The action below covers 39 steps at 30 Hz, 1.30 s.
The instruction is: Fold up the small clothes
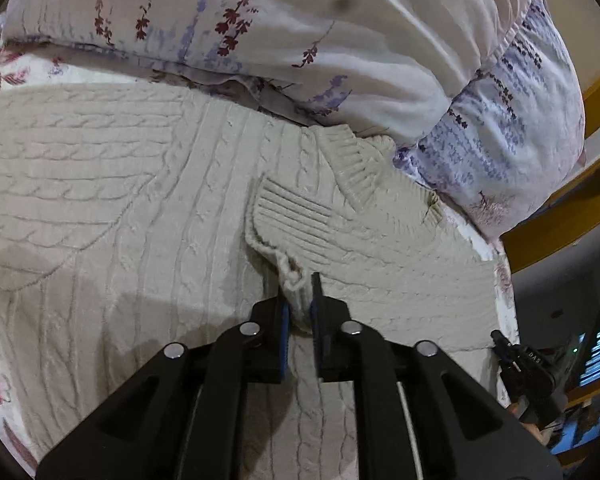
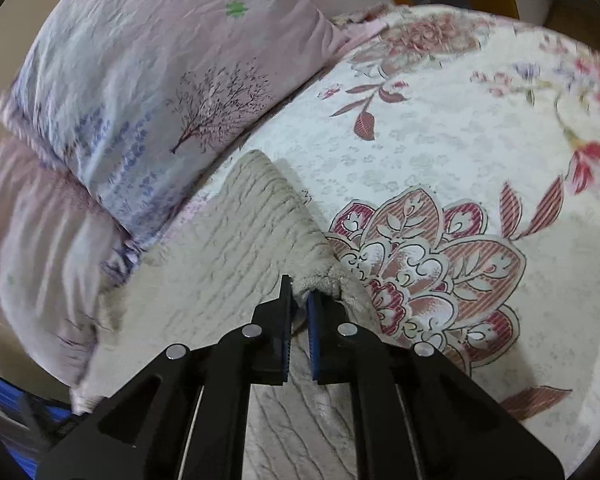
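Cream cable-knit sweater lies spread on a white floral-print bedsheet, its ribbed neckline just beside a pale lavender pillow w/ purple sprig print. The pillow sits along the sweater's top edge, touching the knit near the collar.

Left gripper, black w/ blue pads, is nearly closed on a bunched bit of the sweater's ribbed sleeve cuff; the cuff end is pinched between the fingers, and the sleeve lies folded across the sweater's body. Loose yarn loops show at the pinch point.

Right gripper, same build, is likewise nearly closed, clamped on a gathered fold at the sweater's outer edge, next to a large pink-and-maroon flower motif printed on the sheet. Knit puckers upward at the grip. Right-wrist view is motion-blurred at the margins.

In the left-wrist view, the other black handheld unit shows at the sweater's right edge, past the sleeve; its fingers can't be made out there.
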Motion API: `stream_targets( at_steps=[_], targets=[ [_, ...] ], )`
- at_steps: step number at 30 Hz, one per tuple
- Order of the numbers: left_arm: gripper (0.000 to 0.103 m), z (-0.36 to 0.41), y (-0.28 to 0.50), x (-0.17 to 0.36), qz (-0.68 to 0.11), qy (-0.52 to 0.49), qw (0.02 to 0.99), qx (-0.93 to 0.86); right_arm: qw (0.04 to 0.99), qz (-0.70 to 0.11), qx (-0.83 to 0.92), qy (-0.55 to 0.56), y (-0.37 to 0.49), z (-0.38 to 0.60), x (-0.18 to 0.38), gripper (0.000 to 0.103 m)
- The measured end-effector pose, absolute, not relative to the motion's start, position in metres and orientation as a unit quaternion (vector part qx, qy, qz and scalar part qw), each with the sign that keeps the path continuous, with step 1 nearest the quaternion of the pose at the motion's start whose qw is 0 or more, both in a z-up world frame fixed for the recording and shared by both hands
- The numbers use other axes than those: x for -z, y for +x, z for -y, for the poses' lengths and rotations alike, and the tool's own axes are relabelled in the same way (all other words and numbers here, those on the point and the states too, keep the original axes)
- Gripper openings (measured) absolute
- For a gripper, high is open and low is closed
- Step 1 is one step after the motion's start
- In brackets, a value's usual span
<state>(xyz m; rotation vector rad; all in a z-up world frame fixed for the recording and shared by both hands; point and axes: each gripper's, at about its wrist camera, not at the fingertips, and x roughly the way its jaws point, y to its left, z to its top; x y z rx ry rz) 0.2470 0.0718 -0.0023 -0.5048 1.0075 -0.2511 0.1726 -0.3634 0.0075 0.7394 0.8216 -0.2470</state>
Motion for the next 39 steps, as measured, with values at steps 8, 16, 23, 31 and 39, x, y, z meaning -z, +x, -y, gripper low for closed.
stream_targets(
  at_steps=[8, 16, 23, 31, 39],
  targets=[
    [0.053, -0.145, 0.193, -0.026, -0.422, -0.268, 0.861, 0.099, 0.869, -0.377, 0.111, 0.299, 0.155, 0.350, -0.035, 0.052],
    [0.052, -0.281, 0.142, -0.019, -0.378, -0.379, 0.842, -0.063, 0.891, -0.370, 0.055, 0.256, 0.152, 0.320, -0.054, 0.052],
    [0.050, -0.344, 0.136, 0.001, -0.346, -0.472, 0.802, -0.121, 0.889, -0.388, 0.013, 0.242, 0.155, 0.297, -0.049, 0.052],
    [0.030, -0.370, 0.150, 0.010, -0.319, -0.520, 0.782, -0.132, 0.892, -0.391, 0.001, 0.226, 0.153, 0.290, -0.048, 0.056],
    [0.006, -0.379, 0.152, 0.014, -0.309, -0.534, 0.775, -0.138, 0.895, -0.391, -0.015, 0.214, 0.153, 0.285, -0.048, 0.056]
  ],
)
